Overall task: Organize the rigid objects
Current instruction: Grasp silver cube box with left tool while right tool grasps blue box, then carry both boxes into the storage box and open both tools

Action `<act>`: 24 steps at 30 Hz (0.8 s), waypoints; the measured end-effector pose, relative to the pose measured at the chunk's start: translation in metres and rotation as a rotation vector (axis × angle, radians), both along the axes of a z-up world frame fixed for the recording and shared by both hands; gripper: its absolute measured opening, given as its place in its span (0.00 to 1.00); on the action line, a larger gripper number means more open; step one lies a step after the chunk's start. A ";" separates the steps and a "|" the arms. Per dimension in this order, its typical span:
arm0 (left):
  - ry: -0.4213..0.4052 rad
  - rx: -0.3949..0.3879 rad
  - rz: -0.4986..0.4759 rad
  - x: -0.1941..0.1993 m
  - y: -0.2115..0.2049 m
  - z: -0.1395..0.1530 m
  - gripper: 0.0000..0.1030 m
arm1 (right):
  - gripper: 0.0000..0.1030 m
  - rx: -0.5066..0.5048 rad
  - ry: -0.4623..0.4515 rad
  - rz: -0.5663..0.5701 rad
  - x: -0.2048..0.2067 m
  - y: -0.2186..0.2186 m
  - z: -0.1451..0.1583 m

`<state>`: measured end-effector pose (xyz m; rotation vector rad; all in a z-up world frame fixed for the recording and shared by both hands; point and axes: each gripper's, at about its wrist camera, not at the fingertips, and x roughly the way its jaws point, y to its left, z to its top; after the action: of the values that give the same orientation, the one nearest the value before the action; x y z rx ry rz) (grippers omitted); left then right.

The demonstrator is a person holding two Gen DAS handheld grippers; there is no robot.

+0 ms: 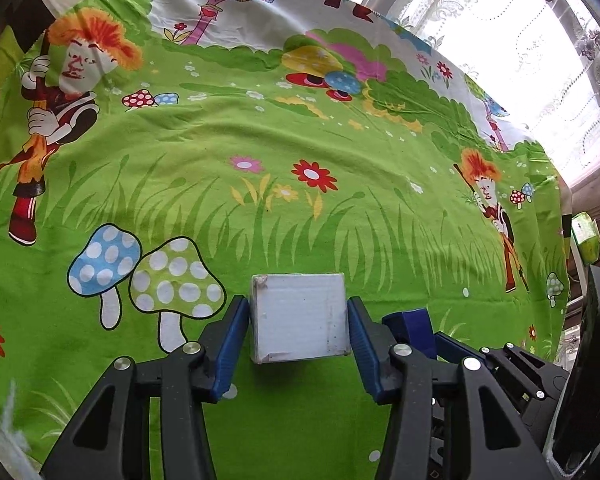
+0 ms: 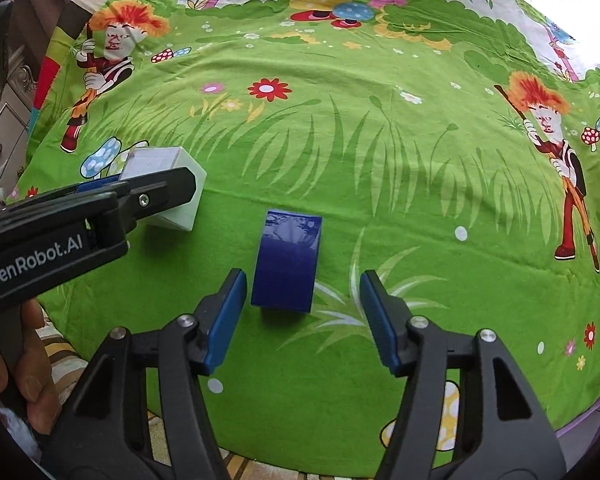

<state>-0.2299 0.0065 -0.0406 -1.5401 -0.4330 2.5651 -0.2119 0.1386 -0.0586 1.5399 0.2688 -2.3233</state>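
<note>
**Q:** Status of the left unit?

**A:** My left gripper (image 1: 299, 330) has its 2 blue pads on opposite side faces of the white box (image 1: 300, 317), left pad on the left face, right pad on the right face. Whether they press it or only touch it, I cannot tell. The box appears to rest on the green cartoon-print cloth (image 1: 260, 140), close to the near edge. I see only closed faces of the box, so its contents cannot be determined.

**Q:** Status of the right unit?

**A:** My right gripper (image 2: 303, 322) is spread wide with nothing between its pads. The blue box (image 2: 287, 260) stands on the cloth (image 2: 380, 160) just ahead of the fingertips, nearer the left pad, touching neither. It is also closed.

**Q:** Surroundings and obstructions?

**A:** In the right wrist view, the left gripper (image 2: 112, 188) crosses the left side and hides part of the white box (image 2: 172, 192). The 2 boxes sit near each other, apart. A lace curtain (image 1: 500, 20) hangs beyond the far edge.

**Q:** Orientation?

**A:** The blue box's long axis runs away from me, tilted slightly right. The white box looks nearly cubic; 1 face is square to my left camera.
</note>
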 end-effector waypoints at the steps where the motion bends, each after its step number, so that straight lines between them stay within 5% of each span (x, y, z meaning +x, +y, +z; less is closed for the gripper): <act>1: 0.004 -0.002 -0.001 0.001 0.000 0.001 0.49 | 0.46 0.007 0.011 0.000 0.000 -0.001 0.001; 4: 0.017 -0.010 -0.001 0.004 0.001 0.003 0.49 | 0.31 0.008 0.017 0.002 0.000 -0.002 0.002; 14: 0.064 -0.008 -0.037 0.032 0.017 0.024 0.49 | 0.31 0.011 0.096 -0.042 0.022 0.017 0.026; 24: 0.099 0.040 -0.185 0.078 0.076 0.051 0.49 | 0.31 0.008 0.174 -0.152 0.075 0.076 0.061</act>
<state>-0.1517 0.0825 0.0104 -1.3637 -0.3128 2.4621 -0.1372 0.2147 0.0022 1.4080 0.2092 -2.5824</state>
